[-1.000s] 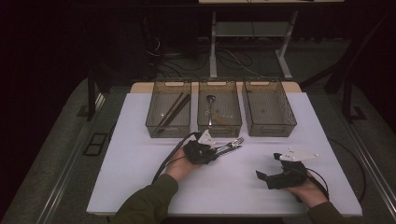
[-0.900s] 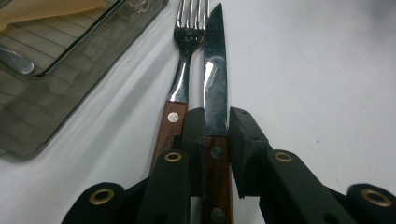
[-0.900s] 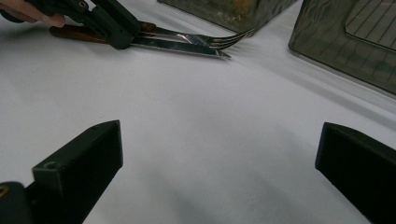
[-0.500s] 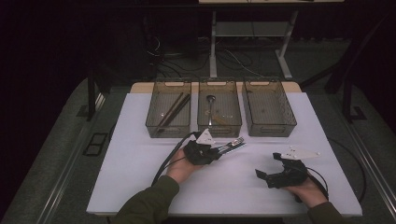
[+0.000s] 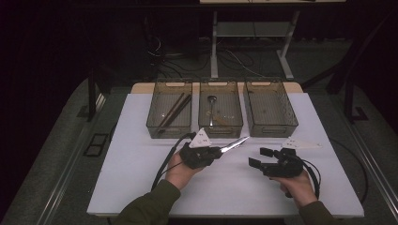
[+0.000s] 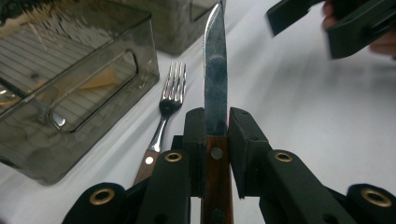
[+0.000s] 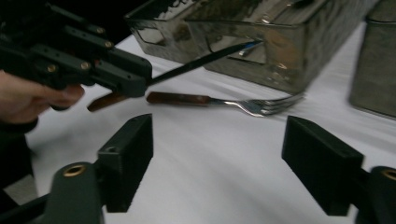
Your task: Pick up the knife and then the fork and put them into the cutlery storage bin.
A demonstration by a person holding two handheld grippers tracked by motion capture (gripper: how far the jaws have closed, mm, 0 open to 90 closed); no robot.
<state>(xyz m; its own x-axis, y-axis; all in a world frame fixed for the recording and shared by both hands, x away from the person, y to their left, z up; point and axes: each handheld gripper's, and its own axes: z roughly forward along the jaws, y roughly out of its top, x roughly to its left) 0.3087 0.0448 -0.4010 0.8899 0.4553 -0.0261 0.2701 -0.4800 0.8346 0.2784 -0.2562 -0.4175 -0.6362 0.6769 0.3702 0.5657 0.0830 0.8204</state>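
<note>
Knife (image 6: 215,79), wood-handled, clamped at the handle in the left gripper (image 5: 206,154) above the table (image 5: 141,187), judged bound for a bin (image 5: 270,105); right gripper (image 7: 219,163), jaws just narrowing on nothing, aimed at the fork (image 7: 224,101), to be grasped next

Three bins (image 5: 220,125) stand side by side along the table's far edge, closing that side. A fork (image 7: 224,101) lies on the white table (image 5: 141,164) just before the middle bin. Open table surface lies between the left gripper (image 5: 213,153) and right gripper (image 5: 259,157), and along the near edge.
</note>
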